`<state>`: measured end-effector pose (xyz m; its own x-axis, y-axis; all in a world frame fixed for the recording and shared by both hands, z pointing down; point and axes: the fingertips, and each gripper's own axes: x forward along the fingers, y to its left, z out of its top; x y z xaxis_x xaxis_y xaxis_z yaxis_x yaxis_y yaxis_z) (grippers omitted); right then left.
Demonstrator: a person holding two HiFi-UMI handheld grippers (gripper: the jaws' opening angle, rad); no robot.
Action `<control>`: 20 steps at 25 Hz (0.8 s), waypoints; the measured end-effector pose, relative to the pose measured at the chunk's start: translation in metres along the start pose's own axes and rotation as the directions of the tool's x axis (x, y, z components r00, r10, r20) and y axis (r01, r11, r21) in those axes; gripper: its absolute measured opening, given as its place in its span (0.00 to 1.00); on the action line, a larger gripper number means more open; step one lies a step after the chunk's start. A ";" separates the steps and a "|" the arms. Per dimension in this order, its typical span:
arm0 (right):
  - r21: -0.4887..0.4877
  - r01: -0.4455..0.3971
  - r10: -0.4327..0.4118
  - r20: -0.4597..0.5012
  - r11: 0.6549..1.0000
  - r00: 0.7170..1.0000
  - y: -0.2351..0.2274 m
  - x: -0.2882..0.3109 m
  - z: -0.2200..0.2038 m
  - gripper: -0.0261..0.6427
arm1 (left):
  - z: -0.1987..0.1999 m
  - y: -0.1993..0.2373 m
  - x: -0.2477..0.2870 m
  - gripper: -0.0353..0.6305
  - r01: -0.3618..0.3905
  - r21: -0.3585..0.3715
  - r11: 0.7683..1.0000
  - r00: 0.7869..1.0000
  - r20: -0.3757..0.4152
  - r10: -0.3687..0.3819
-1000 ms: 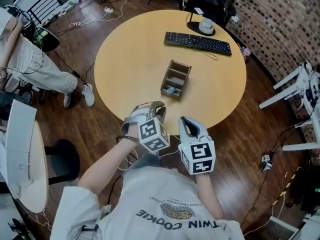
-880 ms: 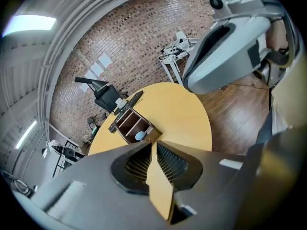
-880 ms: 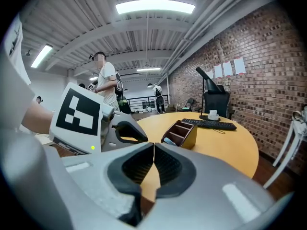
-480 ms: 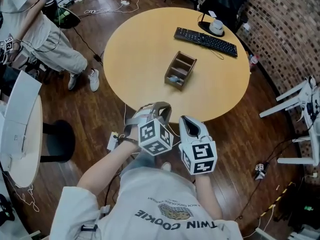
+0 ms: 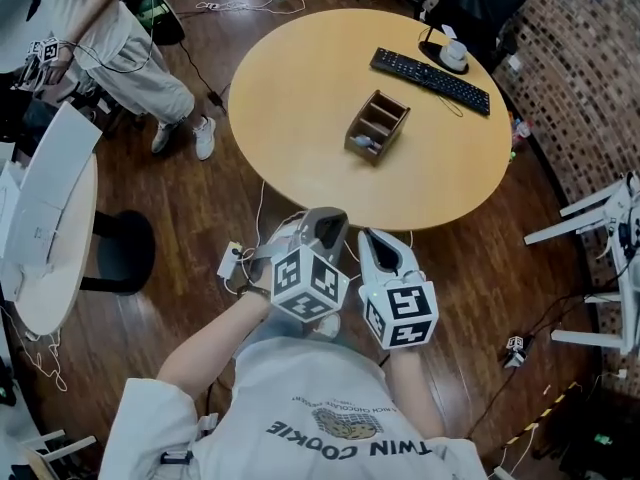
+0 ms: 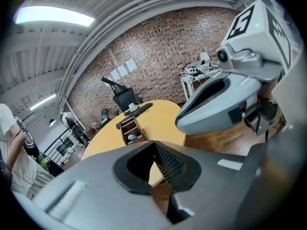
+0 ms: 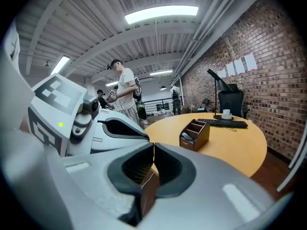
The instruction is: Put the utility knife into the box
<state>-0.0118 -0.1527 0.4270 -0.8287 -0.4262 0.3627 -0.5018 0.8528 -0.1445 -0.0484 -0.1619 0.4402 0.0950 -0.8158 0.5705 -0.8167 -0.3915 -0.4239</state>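
The wooden box (image 5: pixel 378 126) stands on the round yellow table (image 5: pixel 300 88), well ahead of both grippers. A grey-blue utility knife (image 5: pixel 365 144) lies in its near compartment. The box (image 6: pixel 128 128) with the knife (image 6: pixel 131 137) also shows in the left gripper view, and the box (image 7: pixel 194 134) with the knife (image 7: pixel 186 136) in the right gripper view. My left gripper (image 5: pixel 325 226) hangs over the wooden floor short of the table; its jaws have just been closing and now meet on nothing (image 6: pixel 153 145). Beside it my right gripper (image 5: pixel 375 243) is shut and empty (image 7: pixel 153 147).
A black keyboard (image 5: pixel 430 80) and a cup (image 5: pixel 453 56) sit at the table's far side. A person (image 5: pixel 120 38) stands at the upper left by a white table (image 5: pixel 45 218). A power strip (image 5: pixel 232 260) and cables lie on the floor near my left gripper.
The table and box have receded from me. Both grippers have drawn back from the table's edge and now hang over the floor. The left gripper has rolled.
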 end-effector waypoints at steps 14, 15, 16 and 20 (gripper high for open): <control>0.018 -0.040 0.039 0.028 0.999 0.999 0.090 -0.011 -0.006 0.04 | -0.041 -0.003 -0.099 0.06 -0.015 -0.337 0.941 0.990 0.129 0.062; 0.022 -0.037 0.036 0.028 0.999 0.999 0.097 -0.012 -0.009 0.04 | -0.047 -0.004 -0.106 0.06 -0.014 -0.349 0.937 0.989 0.131 0.063; 0.026 -0.034 0.034 0.028 0.999 0.999 0.105 -0.012 -0.010 0.04 | -0.053 -0.005 -0.113 0.06 -0.014 -0.358 0.934 0.989 0.133 0.066; 0.027 -0.030 0.030 0.030 0.999 0.999 0.134 -0.017 -0.017 0.04 | -0.073 -0.008 -0.139 0.06 -0.017 -0.400 0.917 0.984 0.157 0.086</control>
<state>-0.0613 -0.0262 0.4169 -0.8502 -0.4096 0.3309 -0.4829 0.8569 -0.1800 -0.0968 -0.0142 0.4152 0.1120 -0.9032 0.4144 -0.9776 -0.1749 -0.1170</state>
